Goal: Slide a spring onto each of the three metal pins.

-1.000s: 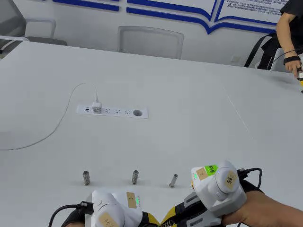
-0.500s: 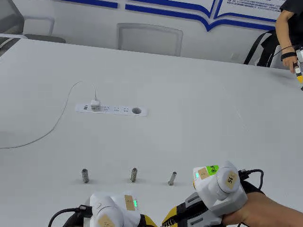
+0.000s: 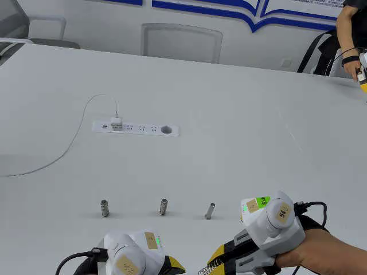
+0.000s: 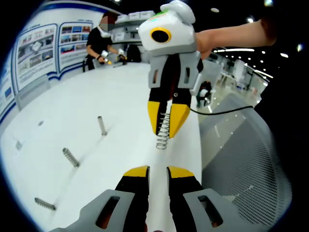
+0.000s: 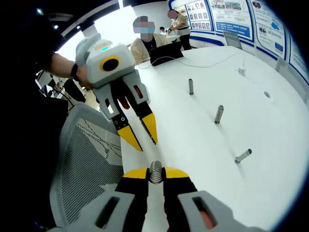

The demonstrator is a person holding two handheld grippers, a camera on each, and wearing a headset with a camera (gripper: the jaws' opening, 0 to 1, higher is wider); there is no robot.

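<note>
On the white table [image 3: 229,114], a thin cable [image 3: 69,152] runs to a white charger [image 3: 117,124] plugged into the left end of a recessed power strip [image 3: 136,128]. Nearer the person, three pins stand in a row, well apart. The left pin [image 3: 105,208] and the middle pin [image 3: 163,207] each stand inside one of the fitted springs [image 3: 105,211], while the right pin [image 3: 210,211] is bare metal and leans slightly. Below the row, the left gripper [image 5: 140,134] hangs over the table's near edge, its yellow-tipped jaws a little apart with nothing between them. Just beside it, the right gripper [image 4: 165,129] pinches one end of the loose spring [image 5: 155,170] — the coil juts out past the jaw tips towards the left gripper, short of the bare pin. At far right, another person [image 3: 350,28] works at the table's far side.
</note>
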